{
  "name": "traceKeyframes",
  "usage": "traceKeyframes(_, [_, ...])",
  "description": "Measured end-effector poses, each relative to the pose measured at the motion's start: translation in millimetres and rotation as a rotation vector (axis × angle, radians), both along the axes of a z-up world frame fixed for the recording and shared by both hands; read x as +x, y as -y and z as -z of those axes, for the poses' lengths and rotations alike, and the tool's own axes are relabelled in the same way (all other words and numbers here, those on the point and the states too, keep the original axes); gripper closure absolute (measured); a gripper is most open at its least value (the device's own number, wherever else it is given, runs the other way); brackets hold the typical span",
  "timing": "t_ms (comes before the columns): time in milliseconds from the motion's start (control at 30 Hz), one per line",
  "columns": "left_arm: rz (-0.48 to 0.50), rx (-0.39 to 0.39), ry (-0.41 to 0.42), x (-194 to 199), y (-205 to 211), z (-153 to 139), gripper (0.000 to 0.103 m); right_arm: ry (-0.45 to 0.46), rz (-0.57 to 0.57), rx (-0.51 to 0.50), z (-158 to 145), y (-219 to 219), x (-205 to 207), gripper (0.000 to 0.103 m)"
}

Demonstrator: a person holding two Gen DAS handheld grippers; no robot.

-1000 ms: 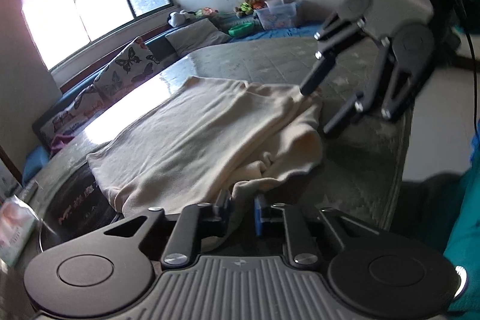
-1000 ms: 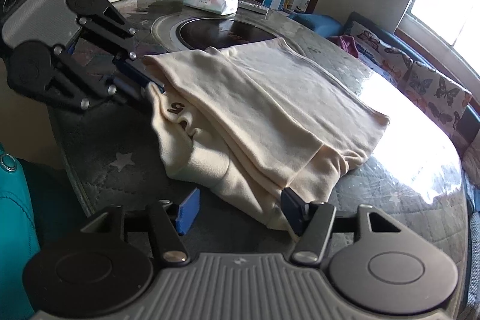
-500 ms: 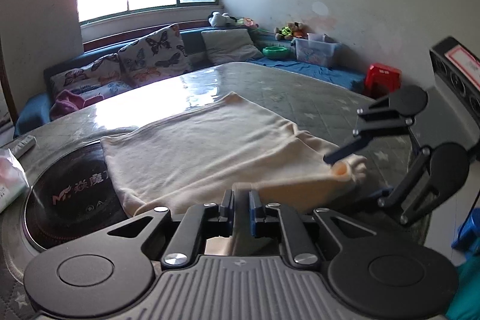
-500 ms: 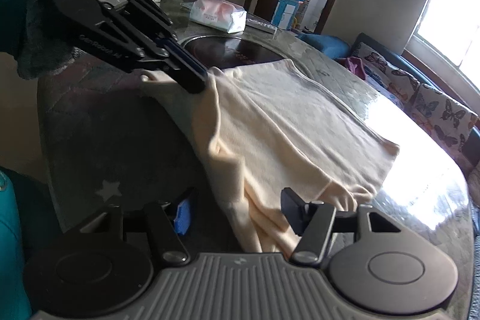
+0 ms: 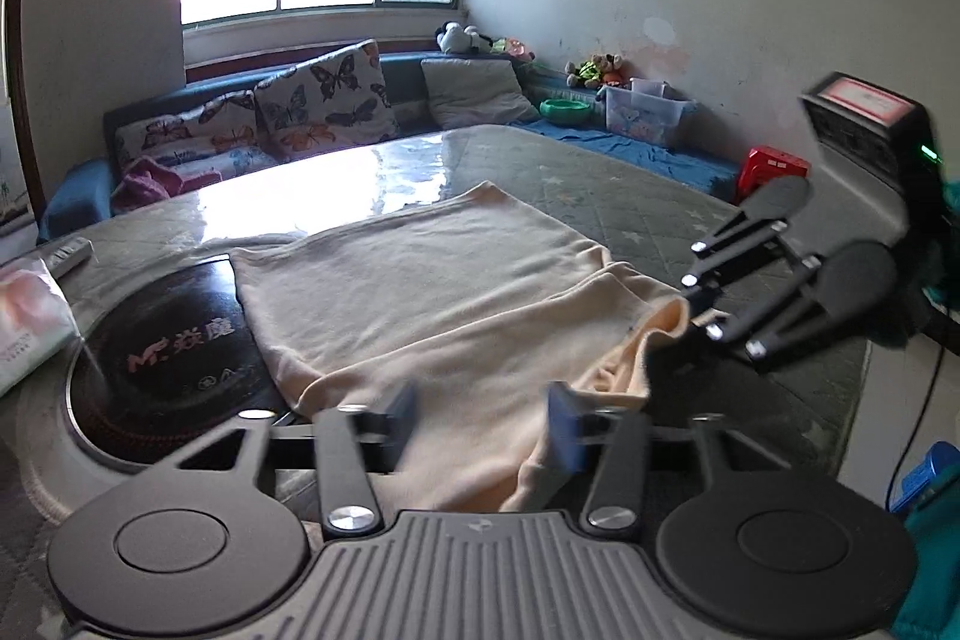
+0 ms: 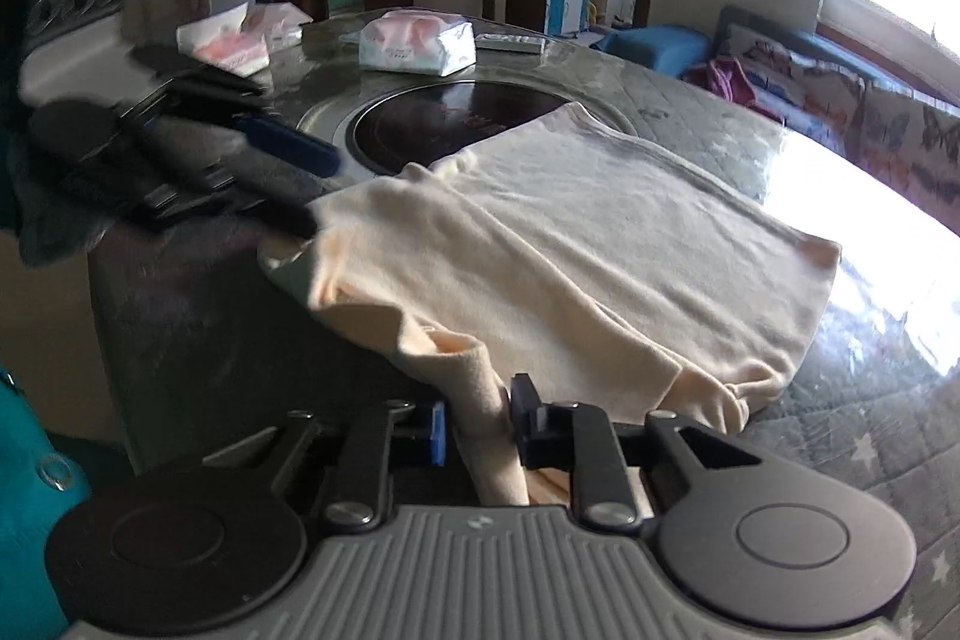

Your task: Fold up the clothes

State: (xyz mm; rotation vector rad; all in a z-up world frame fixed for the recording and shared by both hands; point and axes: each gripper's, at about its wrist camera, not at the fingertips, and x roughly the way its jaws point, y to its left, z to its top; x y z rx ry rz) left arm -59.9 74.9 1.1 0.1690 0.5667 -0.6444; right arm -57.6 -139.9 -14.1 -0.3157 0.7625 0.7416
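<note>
A cream garment (image 5: pixel 450 292) lies partly folded on the round table (image 5: pixel 630 214), its near edge bunched. In the left wrist view my left gripper (image 5: pixel 483 418) stands open, its blue pads apart over the garment's near edge. In that same view my right gripper (image 5: pixel 690 316) meets the garment's raised right corner. In the right wrist view the right gripper (image 6: pixel 480 427) is shut on a hanging fold of the garment (image 6: pixel 600 232). The left gripper (image 6: pixel 312 190) hovers open beside the cloth's left edge.
A black induction hob (image 5: pixel 162 352) is set in the table, partly under the garment. Tissue packs (image 6: pixel 414 43) and a remote (image 6: pixel 510 43) lie on the far side. A sofa with butterfly cushions (image 5: pixel 324 100) runs under the window. A red stool (image 5: pixel 774 163) stands beyond the table's edge.
My left gripper has let go of the cloth and opened. My right gripper, open before, has shut on a fold at the near edge. The lifted cloth has dropped back onto the pile.
</note>
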Motion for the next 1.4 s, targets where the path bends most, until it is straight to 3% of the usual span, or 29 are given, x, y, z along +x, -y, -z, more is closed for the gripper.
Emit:
traceKeyframes(200, [0.066, 0.1, 0.025, -23.8, 12.9, 13.1, 0.046, -0.054, 0.036, 0.054, -4.5, 8.3, 8.0, 0.085])
traceKeyframes(433, [0.063, 0.227, 0.08, -18.5, 24.1, 32.2, 0.048, -0.043, 0.053, 0.052, -5.1, 8.2, 6.3, 0.088])
traceKeyframes(533, [0.066, 0.278, 0.106, -15.4, 24.0, 35.7, 0.071, -0.025, 0.056, 0.052, -5.4, 7.7, 3.4, 0.09])
traceKeyframes(633, [0.059, 0.239, 0.092, -13.6, 17.1, 31.8, 0.093, -0.008, 0.051, 0.05, -6.7, 6.8, -0.5, 0.092])
traceKeyframes(733, [0.064, 0.192, 0.087, -19.1, 10.6, 22.8, 0.097, 0.005, 0.037, 0.055, -11.5, 6.3, -6.3, 0.094])
traceKeyframes(1233, [0.106, 0.078, 0.064, -105.6, -13.2, -12.7, 0.097, 0.002, -0.046, 0.059, -47.2, 8.8, -87.3, 0.094])
traceKeyframes(1300, [0.101, 0.068, 0.029, -112.1, -15.5, -7.0, 0.094, -0.001, -0.041, 0.059, -47.7, 9.5, -95.3, 0.094])
traceKeyframes(1400, [0.105, 0.083, 0.033, -122.4, -13.2, -3.0, 0.072, -0.006, -0.034, 0.059, -48.4, 10.5, -107.3, 0.094])
